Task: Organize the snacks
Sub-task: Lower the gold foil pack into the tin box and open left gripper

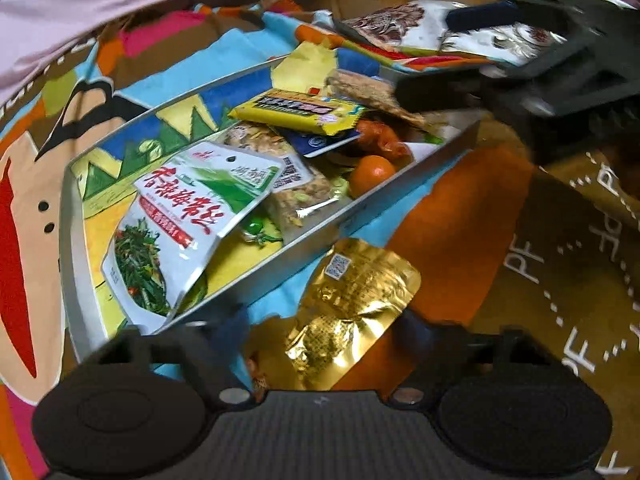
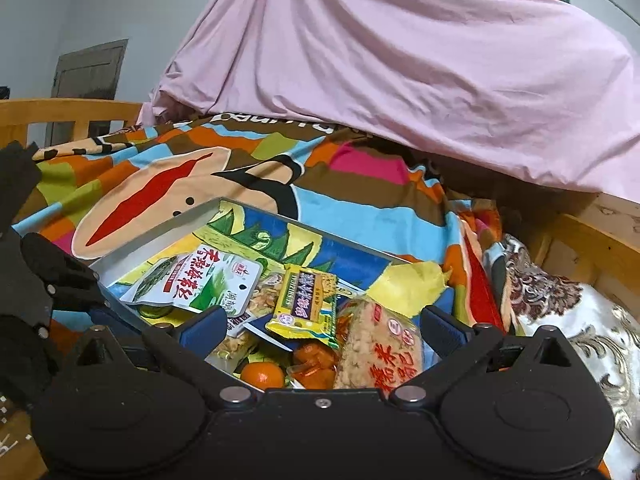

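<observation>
Most of the sorting looked done. The metal tray point(image 1: 80, 280) lay on the patterned bedsheet point(image 1: 256, 40) ahead and to the left of my left hand-held gripper point(image 1: 320, 336), and it already carried nearly all the snacks I could see. Biggest among them was the white-and-green seaweed pouch point(image 1: 188, 220), propped at the tray end nearest that hand-held gripper. Beyond it lay a clear nut-brittle pack point(image 1: 296, 192), and past that the yellow bar wrapper point(image 1: 296, 114) rested on top of a blue-edged packet point(image 1: 320, 142). At the far end sat the rice-cracker bar point(image 2: 378, 354), which showed directly between the fingers of my right hand-held gripper point(image 2: 320, 330), with an orange sausage-like snack point(image 1: 384, 142) and a small tangerine point(image 1: 370, 178) beside it.

What I judged was left: the gold foil pouch point(image 1: 352, 308) lay outside the tray, on the sheet just beside its near wall. It sat between my left fingers, which stood apart, one to either side. Motion blur hid the pads, but I saw no pinch on the foil, so I took that hand-held gripper as released, with the pouch not yet picked up. The right one was released too, its fingers wide and poised over the tray's far end, gripping nothing.

A yellow scrap point(image 1: 308, 64) draped over the tray's far rim, and I could not tell whether it was a wrapper to be sorted. Once the gold pouch went in, the job would, as far as I could see, be nearly finished.
</observation>
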A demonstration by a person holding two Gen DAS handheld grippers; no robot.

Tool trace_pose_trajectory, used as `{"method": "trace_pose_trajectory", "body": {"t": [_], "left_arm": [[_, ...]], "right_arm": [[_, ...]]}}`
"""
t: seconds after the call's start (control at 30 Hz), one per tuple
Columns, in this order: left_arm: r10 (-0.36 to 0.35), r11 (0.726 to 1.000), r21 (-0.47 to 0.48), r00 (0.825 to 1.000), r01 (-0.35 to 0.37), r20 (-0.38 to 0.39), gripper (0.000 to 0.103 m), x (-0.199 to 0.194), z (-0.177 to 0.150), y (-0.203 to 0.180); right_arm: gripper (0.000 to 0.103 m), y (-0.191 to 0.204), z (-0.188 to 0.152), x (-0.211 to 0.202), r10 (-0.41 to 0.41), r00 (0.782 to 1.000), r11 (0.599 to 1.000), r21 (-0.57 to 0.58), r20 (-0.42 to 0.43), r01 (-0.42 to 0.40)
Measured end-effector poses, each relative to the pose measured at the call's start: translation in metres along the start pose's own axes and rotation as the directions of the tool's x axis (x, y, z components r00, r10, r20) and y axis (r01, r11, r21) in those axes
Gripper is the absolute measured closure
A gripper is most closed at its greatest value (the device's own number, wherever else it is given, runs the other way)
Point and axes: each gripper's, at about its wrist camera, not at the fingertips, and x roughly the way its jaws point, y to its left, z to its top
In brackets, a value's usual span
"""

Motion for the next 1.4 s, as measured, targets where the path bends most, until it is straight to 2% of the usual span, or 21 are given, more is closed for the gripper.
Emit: {"method": "trace_pose_trajectory", "body": {"t": [0.07, 0.17, 0.27, 0.37, 0.47, 0.5, 0.67, 0.8, 0.93, 1.03, 1.07, 1.1, 1.13, 1.17, 1.2, 1.27, 1.4], "left_arm": [[0.003, 1.0, 0.009, 1.0, -0.002, -0.014, 0.037, -0.001, 0.001, -0.004], [0.029, 0.999, 0.02, 0.999, -0.029, -0.025, 0.051, -0.006, 0.002, -0.008], [0.036, 0.998, -0.056, 0.999, -0.036, -0.009, 0.059, -0.018, 0.003, -0.001], [0.082, 0.993, -0.086, 0.997, -0.082, 0.002, 0.068, -0.023, 0.003, 0.0], [0.103, 0.987, -0.123, 0.995, -0.1, 0.017, 0.074, -0.03, 0.004, 0.001], [0.11, 0.985, -0.134, 0.994, -0.106, 0.026, 0.078, -0.033, 0.004, 0.001], [0.118, 0.971, -0.215, 0.991, -0.102, 0.065, 0.079, -0.045, 0.003, 0.005], [0.146, 0.956, -0.271, 0.984, -0.114, 0.101, 0.081, -0.055, 0.001, 0.011], [0.196, 0.923, -0.362, 0.968, -0.128, 0.157, 0.081, -0.068, 0.005, 0.027], [0.279, 0.883, -0.435, 0.942, -0.176, 0.185, 0.081, -0.067, 0.016, 0.047], [0.298, 0.869, -0.46, 0.937, -0.185, 0.185, 0.08, -0.063, 0.02, 0.054], [0.309, 0.854, -0.483, 0.936, -0.194, 0.17, 0.074, -0.056, 0.025, 0.062], [0.307, 0.837, -0.509, 0.943, -0.201, 0.132, 0.064, -0.047, 0.03, 0.071], [0.305, 0.817, -0.536, 0.948, -0.212, 0.09, 0.036, -0.041, 0.031, 0.078], [0.325, 0.787, -0.568, 0.944, -0.239, 0.054, 0.019, -0.038, 0.03, 0.08], [0.386, 0.739, -0.613, 0.921, -0.278, 0.048, 0.013, -0.044, 0.018, 0.075], [0.423, 0.734, -0.616, 0.902, -0.287, 0.084, 0.008, -0.067, -0.011, 0.056]], "right_arm": [[0.001, -0.002, 0.001, -0.009, -0.005, 1.0, 0.999, 0.035, -0.007, 0.005], [0.001, 0.0, 0.003, -0.03, 0.004, 1.0, 0.998, 0.065, 0.0, -0.004], [0.001, 0.006, 0.003, -0.053, 0.016, 1.0, 0.998, 0.062, 0.008, -0.017], [0.001, 0.014, 0.002, -0.076, 0.024, 1.0, 0.996, 0.082, -0.004, -0.024], [0.001, 0.023, 0.001, -0.1, 0.037, 0.999, 0.993, 0.115, -0.016, -0.035], [0.001, 0.026, 0.001, -0.108, 0.045, 0.999, 0.992, 0.12, -0.015, -0.043], [0.001, 0.039, -0.001, -0.134, 0.063, 0.998, 0.989, 0.137, 0.005, -0.063], [0.001, 0.044, -0.004, -0.132, 0.065, 0.998, 0.99, 0.128, -0.011, -0.063], [0.001, 0.045, -0.007, -0.124, 0.071, 0.997, 0.988, 0.143, -0.026, -0.067], [0.001, 0.048, -0.011, -0.12, 0.079, 0.996, 0.989, 0.131, -0.037, -0.074], [0.001, 0.05, -0.013, -0.118, 0.085, 0.995, 0.989, 0.127, -0.042, -0.079], [0.001, 0.051, -0.015, -0.116, 0.091, 0.995, 0.989, 0.124, -0.047, -0.085], [0.001, 0.053, -0.017, -0.114, 0.098, 0.994, 0.989, 0.116, -0.052, -0.091], [0.001, 0.055, -0.019, -0.111, 0.099, 0.993, 0.99, 0.109, -0.062, -0.092], [0.001, 0.056, -0.021, -0.111, 0.099, 0.992, 0.99, 0.107, -0.073, -0.091], [0.001, 0.055, -0.023, -0.111, 0.106, 0.991, 0.988, 0.126, -0.085, -0.095], [0.001, 0.051, -0.024, -0.115, 0.083, 0.993, 0.984, 0.161, -0.08, -0.069]]}}
